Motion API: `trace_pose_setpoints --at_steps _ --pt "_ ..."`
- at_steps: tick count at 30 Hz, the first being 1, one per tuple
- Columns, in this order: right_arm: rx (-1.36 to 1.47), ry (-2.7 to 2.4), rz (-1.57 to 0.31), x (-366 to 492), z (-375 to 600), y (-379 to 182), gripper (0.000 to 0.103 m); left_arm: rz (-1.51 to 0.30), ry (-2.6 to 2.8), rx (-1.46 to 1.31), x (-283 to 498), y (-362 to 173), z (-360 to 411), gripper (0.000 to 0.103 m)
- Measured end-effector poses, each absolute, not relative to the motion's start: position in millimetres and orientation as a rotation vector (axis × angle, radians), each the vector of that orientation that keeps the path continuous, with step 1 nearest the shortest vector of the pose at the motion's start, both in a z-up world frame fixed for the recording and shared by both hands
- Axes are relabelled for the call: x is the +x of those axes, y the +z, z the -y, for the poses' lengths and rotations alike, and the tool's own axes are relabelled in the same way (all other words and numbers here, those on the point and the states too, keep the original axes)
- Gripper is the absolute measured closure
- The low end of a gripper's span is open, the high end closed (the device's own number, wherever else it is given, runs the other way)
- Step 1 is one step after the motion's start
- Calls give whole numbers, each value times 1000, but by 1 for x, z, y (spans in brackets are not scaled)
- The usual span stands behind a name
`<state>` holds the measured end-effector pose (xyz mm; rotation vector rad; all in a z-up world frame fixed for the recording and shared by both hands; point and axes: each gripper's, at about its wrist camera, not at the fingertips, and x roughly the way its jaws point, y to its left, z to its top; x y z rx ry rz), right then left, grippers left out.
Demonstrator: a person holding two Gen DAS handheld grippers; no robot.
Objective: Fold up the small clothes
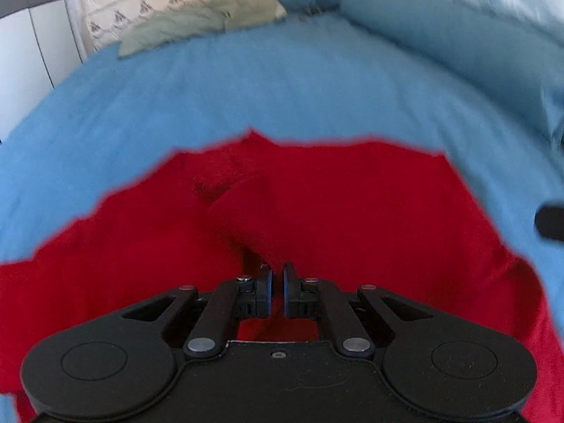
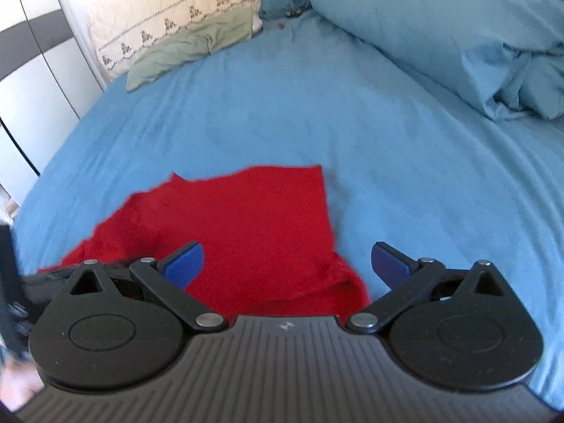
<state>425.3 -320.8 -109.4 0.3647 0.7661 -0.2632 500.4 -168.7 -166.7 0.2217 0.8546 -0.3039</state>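
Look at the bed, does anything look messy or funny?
Yes. The red cloth isn't flat on the blue sheet: it lies crooked with ragged, bunched edges, and the left claw is shut on a pulled-up ridge of it. The right claw is open, holding nothing. A crumpled blue blanket is heaped beside it.

A bed in a blue sheet [image 2: 282, 105], blue pillows [image 2: 423, 24] heaped, beside white wardrobe doors [image 2: 38, 81].
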Motion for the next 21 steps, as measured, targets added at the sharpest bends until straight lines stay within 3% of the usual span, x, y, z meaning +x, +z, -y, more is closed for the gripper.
trace_pose_setpoints --at_steps 2,4,8,15,21 --pt "360 -242 -782 427 326 -118 0 -824 -291 248 495 -173 174 95" --pt "365 -226 -792 430 328 -124 0 -811 -293 272 492 -173 177 83" --pt "402 -198 -802 438 326 -126 0 -823 -290 222 482 -159 157 30" --pt "385 -78 -860 477 285 -120 0 -821 -114 156 466 -124 64 28" --pt "335 -47 -870 514 236 -143 3 -852 28 188 466 -143 -7 28"
